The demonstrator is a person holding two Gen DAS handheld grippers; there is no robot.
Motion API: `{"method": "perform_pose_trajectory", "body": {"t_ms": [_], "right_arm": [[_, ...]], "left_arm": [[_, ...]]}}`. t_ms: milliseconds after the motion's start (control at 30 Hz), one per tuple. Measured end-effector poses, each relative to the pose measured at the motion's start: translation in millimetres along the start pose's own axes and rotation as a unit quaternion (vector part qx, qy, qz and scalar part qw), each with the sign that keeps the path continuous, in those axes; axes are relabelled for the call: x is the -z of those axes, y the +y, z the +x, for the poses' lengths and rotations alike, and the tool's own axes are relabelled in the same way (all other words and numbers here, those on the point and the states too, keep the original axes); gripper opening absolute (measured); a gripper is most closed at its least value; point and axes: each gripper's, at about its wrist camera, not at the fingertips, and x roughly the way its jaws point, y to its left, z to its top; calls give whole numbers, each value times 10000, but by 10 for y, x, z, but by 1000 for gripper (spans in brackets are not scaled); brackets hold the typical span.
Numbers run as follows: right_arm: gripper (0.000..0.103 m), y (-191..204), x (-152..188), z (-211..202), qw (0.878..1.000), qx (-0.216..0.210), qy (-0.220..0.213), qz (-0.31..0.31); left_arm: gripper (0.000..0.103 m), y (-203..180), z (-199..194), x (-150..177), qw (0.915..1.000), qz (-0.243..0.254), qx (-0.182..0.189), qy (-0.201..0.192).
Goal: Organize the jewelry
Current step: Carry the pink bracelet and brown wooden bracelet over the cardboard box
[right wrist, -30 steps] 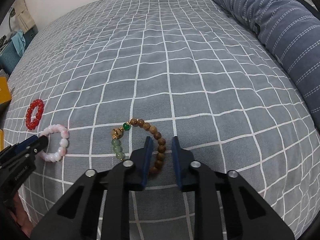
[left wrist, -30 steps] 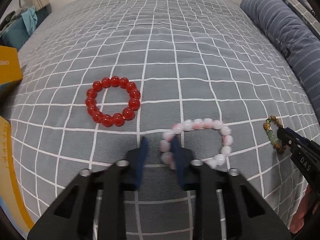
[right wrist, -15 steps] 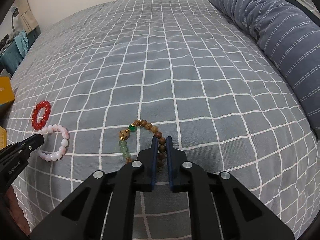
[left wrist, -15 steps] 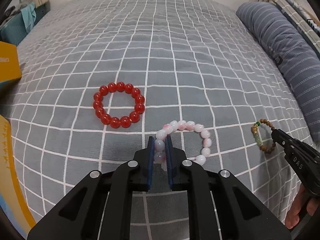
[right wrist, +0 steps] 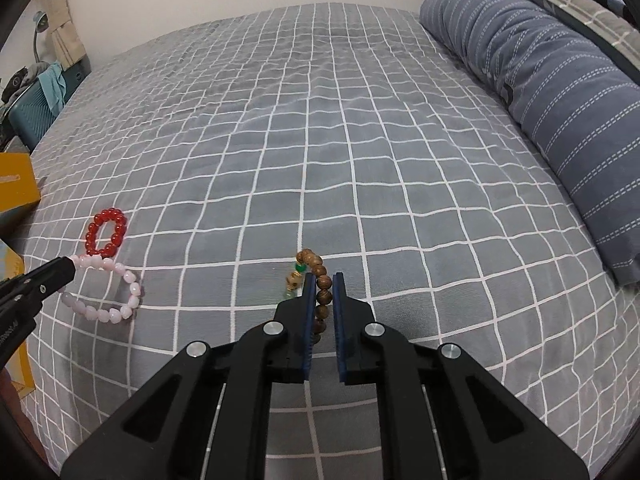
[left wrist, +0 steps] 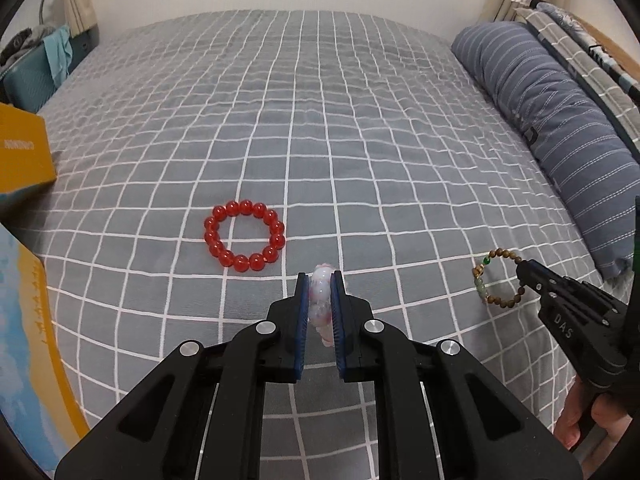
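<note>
My left gripper (left wrist: 320, 280) is shut on the pink bead bracelet (left wrist: 321, 300) and holds it lifted, hanging edge-on between the fingers; in the right wrist view it hangs as a ring (right wrist: 105, 294) from the left gripper's tip (right wrist: 68, 268). My right gripper (right wrist: 323, 280) is shut on the brown wooden bracelet with green beads (right wrist: 322, 284) and holds it lifted; it also shows in the left wrist view (left wrist: 498, 282). A red bead bracelet (left wrist: 244, 235) lies flat on the grey checked bed (left wrist: 320, 140), ahead and left of the left gripper.
A blue striped pillow (left wrist: 560, 136) lies along the bed's right side. A yellow box (left wrist: 20, 156) sits at the bed's left edge, with another yellow and blue box (left wrist: 28, 328) nearer. A teal case (right wrist: 32, 116) stands beyond the far left corner.
Both grippers closed on their bracelets, the left on the pink one and the right on the brown one, then lifted them off the bed. The red bracelet has not moved.
</note>
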Motion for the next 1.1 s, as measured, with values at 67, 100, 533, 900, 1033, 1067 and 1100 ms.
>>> {"method": "perform_pose_trajectory", "body": {"t_ms": [67,100,533,900,1033,1067,1100], "right_arm": [[8,23,3,-50,10000,11,-30,-23],[8,37,2,-75,10000,17,-44,-38],[8,173,-4,-465,9996,18,-257,-86],[8,415,51,-765,9988,45,-398,-295],[8,503,73,-870,9985,49,-428,-352],[8,530,79,-900,9983,43,-442,-368],[8,553,84,-920,9982,39,-453,-380]], "left_arm": [[11,15,-61,5,10000,-1,3,-32],[11,19,-83,2,10000,-5,-5,-41],[11,138,-477,29,9992,20,-291,-266],[11,277,-811,83,9983,-39,-441,-371],[11,333,-935,106,9982,-56,-441,-404],[11,347,-964,114,9981,-60,-440,-417],[11,363,-994,123,9981,-59,-443,-432]]}}
